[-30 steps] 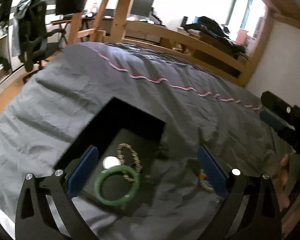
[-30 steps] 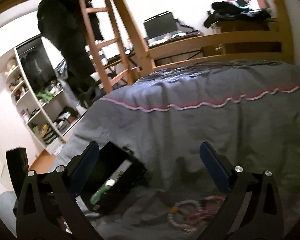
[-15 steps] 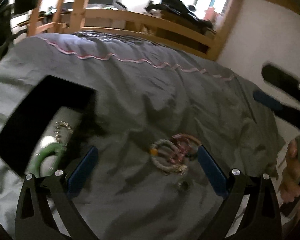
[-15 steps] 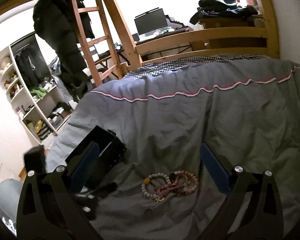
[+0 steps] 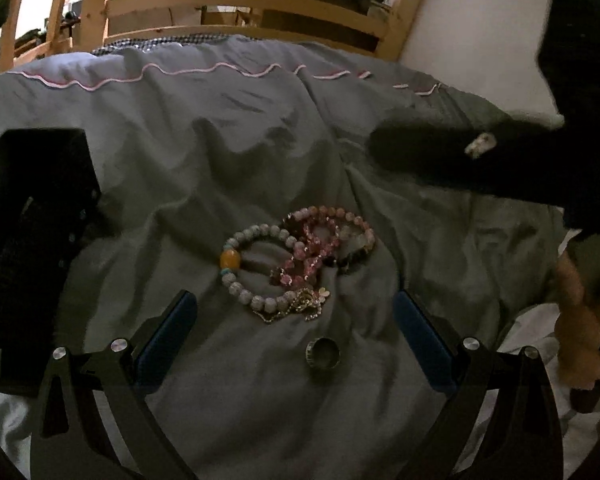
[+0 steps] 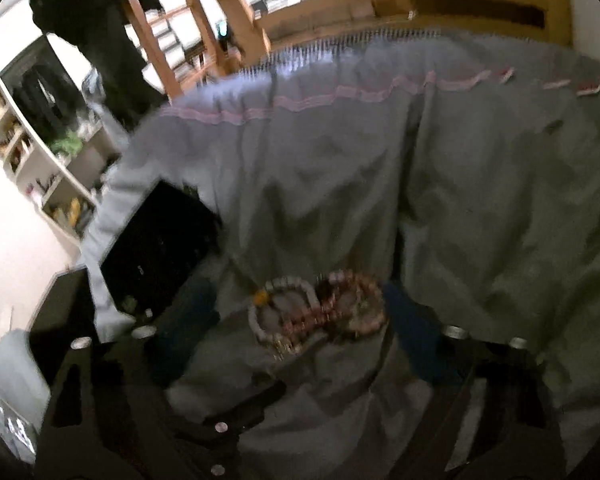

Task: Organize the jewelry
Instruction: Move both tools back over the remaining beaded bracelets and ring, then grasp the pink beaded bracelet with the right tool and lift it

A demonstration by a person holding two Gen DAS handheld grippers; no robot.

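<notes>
A pile of jewelry lies on the grey bedspread: a white bead bracelet with an amber bead (image 5: 244,268), pink bead bracelets (image 5: 324,240), a gold chain (image 5: 304,304) and a round ring (image 5: 322,354). My left gripper (image 5: 296,332) is open, its fingers either side of the pile's near edge. A black jewelry box (image 5: 28,232) stands at the left. In the blurred right wrist view my right gripper (image 6: 296,320) is open around the same pile (image 6: 320,312), with the box (image 6: 156,248) to its left. The right gripper's black body (image 5: 460,160) shows at the right in the left wrist view.
The bedspread (image 5: 260,140) is wrinkled, with a pink wavy trim (image 5: 140,74) far back. A wooden bed rail (image 5: 240,4) and a ladder (image 6: 148,28) stand behind. White shelves (image 6: 40,168) are at the left. A hand (image 5: 580,320) holds the right gripper's handle.
My left gripper swung right from the box to the pile and closed in on it. My right gripper came down and forward over the same pile. Both stayed open.
</notes>
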